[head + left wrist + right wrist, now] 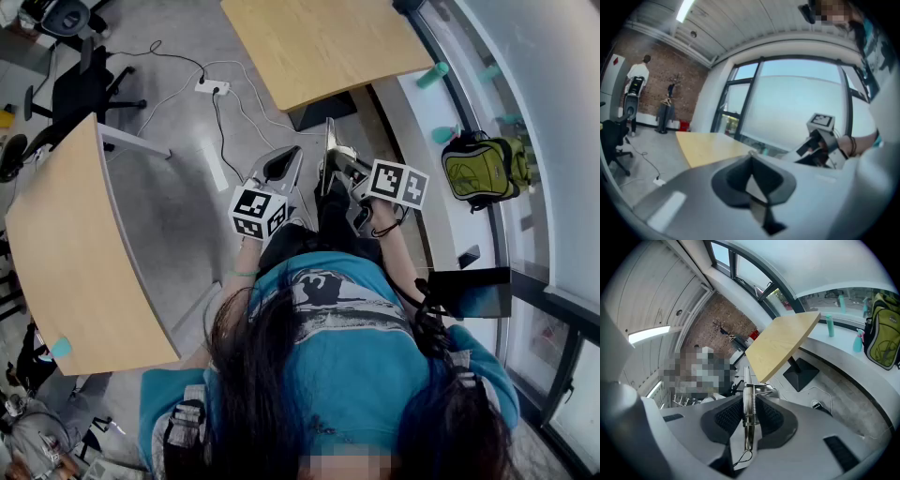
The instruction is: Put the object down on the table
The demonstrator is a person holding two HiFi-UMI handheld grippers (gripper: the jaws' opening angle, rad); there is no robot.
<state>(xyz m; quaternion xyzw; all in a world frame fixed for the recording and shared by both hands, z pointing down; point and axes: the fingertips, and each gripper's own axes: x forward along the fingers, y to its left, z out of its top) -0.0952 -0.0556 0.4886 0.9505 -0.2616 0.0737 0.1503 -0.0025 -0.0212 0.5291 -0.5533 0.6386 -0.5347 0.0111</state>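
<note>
The right tongs (751,401) clamp a slim silver spring-loaded metal tool (749,420), likely for set-down on the light wooden desk (319,42) at 12 o'clock; left tongs (751,161) closed, empty, idle.

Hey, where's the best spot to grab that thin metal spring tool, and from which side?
Grip the metal spring tool on its flat faces beside the spring, from the wire-loop end, as the right claw does. It looks blade-thin, so only those faces give purchase.
</note>
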